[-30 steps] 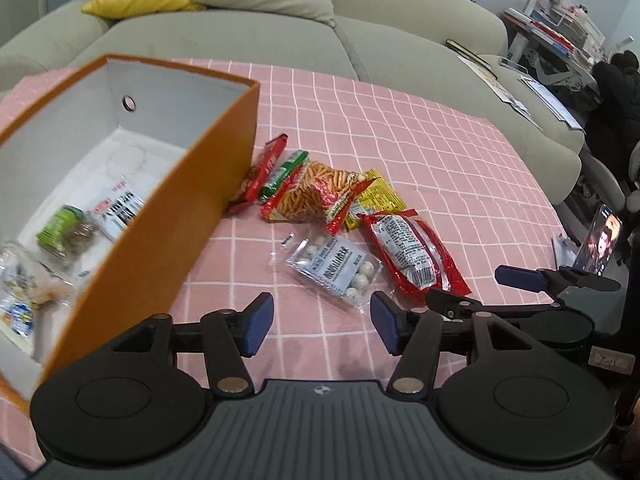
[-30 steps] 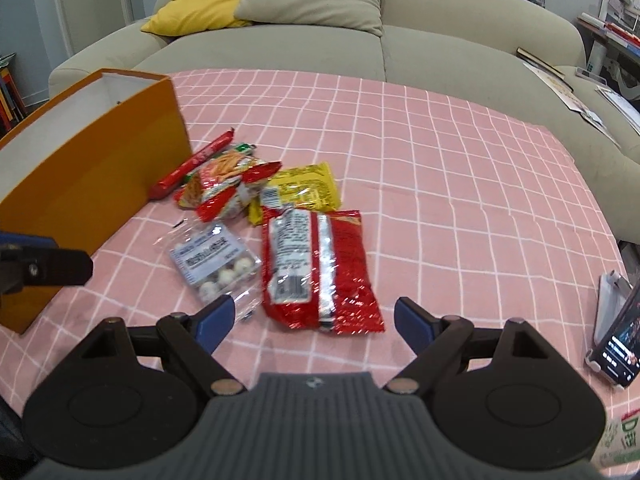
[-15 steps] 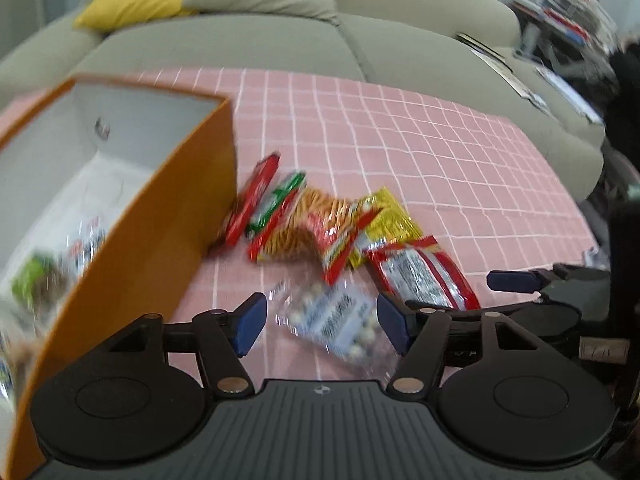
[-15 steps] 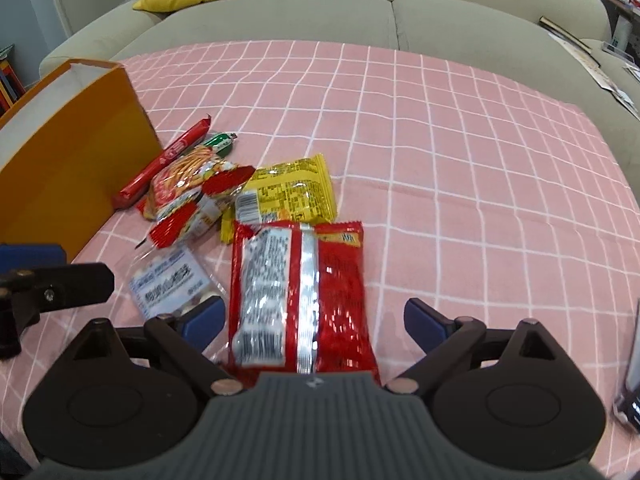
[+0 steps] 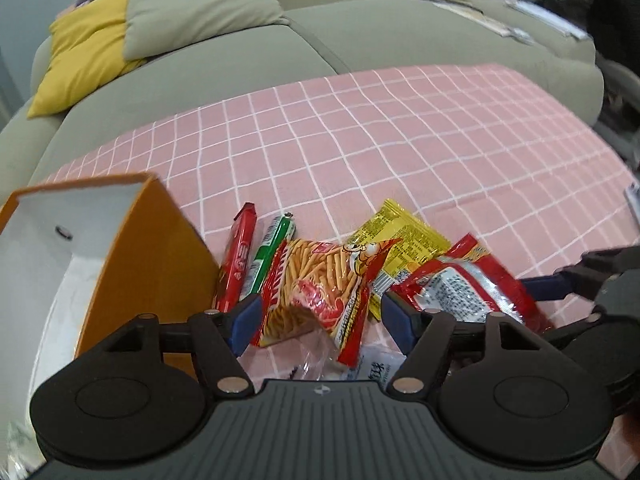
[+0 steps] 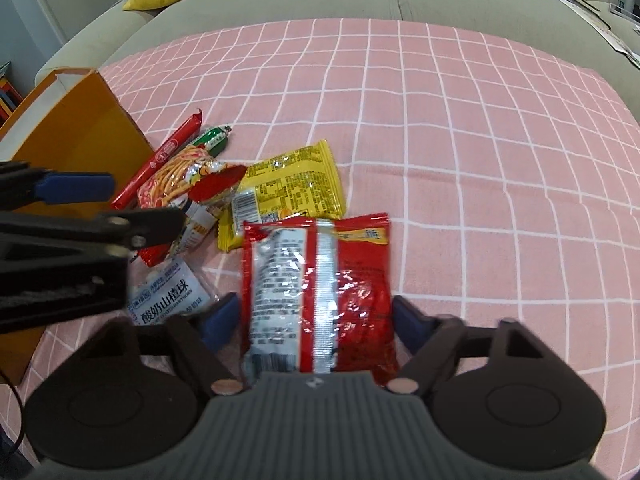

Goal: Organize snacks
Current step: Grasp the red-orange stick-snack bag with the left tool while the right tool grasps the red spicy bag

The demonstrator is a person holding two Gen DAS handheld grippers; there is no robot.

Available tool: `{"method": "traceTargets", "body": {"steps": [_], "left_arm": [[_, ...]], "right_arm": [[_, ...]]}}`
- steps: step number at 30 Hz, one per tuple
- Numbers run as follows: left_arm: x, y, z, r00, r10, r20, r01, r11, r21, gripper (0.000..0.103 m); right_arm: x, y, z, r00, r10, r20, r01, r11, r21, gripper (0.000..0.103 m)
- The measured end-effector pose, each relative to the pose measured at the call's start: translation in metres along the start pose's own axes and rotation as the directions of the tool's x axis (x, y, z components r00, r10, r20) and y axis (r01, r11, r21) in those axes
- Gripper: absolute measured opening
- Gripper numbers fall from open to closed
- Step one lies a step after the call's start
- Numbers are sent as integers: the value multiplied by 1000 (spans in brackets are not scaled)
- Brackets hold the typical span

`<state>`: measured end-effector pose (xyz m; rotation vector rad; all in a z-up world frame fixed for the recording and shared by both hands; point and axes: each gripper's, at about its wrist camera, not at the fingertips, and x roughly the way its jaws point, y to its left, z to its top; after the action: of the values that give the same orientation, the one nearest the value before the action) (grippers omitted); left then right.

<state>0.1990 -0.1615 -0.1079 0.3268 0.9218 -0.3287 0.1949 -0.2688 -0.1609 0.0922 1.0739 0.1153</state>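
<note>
Snack packets lie on a pink checked tablecloth (image 5: 400,140) beside an orange box (image 5: 148,256). My left gripper (image 5: 320,316) is open, its fingers either side of an orange-red bag of stick snacks (image 5: 320,280). My right gripper (image 6: 316,320) is open, its fingers either side of a red and silver packet (image 6: 320,284), which also shows in the left wrist view (image 5: 468,284). A yellow packet (image 6: 292,188), a red sausage stick (image 5: 236,256), a green sausage stick (image 5: 272,248) and a clear packet of white balls (image 6: 168,292) lie among them.
The orange box has a white inside (image 5: 68,276) and stands at the left, open at the top. A grey-green sofa (image 5: 360,20) with a yellow cushion (image 5: 84,48) runs along the table's far side. My left gripper (image 6: 76,188) crosses the right wrist view.
Both grippers have moved forward and down over the snacks. The stick-snack bag now lies between my left fingers and the red packet between my right fingers.
</note>
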Motion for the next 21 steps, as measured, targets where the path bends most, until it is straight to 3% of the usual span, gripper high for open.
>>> {"method": "traceTargets", "body": {"steps": [9, 15, 21], "left_arm": [[26, -9, 7, 997, 46, -62, -41, 996, 80, 77], [26, -11, 4, 997, 41, -60, -35, 996, 87, 57], [18, -6, 2, 998, 38, -48, -34, 996, 83, 48]], "right_arm": [[-7, -2, -5, 1000, 0, -1, 0, 1000, -5, 67], [-7, 0, -5, 1000, -1, -2, 1, 1000, -6, 67], [-3, 3, -4, 1000, -3, -15, 2, 1000, -14, 66]]}}
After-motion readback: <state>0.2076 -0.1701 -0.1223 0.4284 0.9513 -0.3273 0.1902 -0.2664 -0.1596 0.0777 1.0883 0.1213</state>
